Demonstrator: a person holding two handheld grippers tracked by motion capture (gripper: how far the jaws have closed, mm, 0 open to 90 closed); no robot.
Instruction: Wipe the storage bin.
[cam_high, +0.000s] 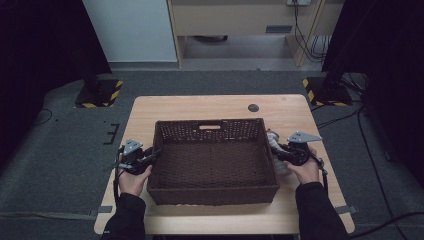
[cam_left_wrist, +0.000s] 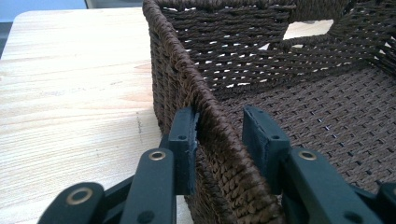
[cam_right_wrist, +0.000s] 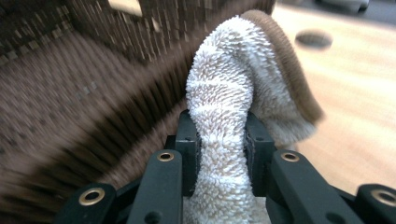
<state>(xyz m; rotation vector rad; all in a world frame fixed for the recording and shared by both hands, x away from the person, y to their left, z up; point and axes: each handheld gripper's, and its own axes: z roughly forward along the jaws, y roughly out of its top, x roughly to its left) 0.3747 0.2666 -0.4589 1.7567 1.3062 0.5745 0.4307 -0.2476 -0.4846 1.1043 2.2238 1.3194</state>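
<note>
Right claw (cam_right_wrist: 220, 140) around towel (cam_right_wrist: 229, 79)

Basket (cam_high: 214, 187): dark brown woven fibre, rough, matt. Towel (cam_right_wrist: 224, 126): white fluffy terry cloth. Tabletop (cam_high: 220, 107): pale wood, smooth, matt. Jaws: matt black plastic.
</note>
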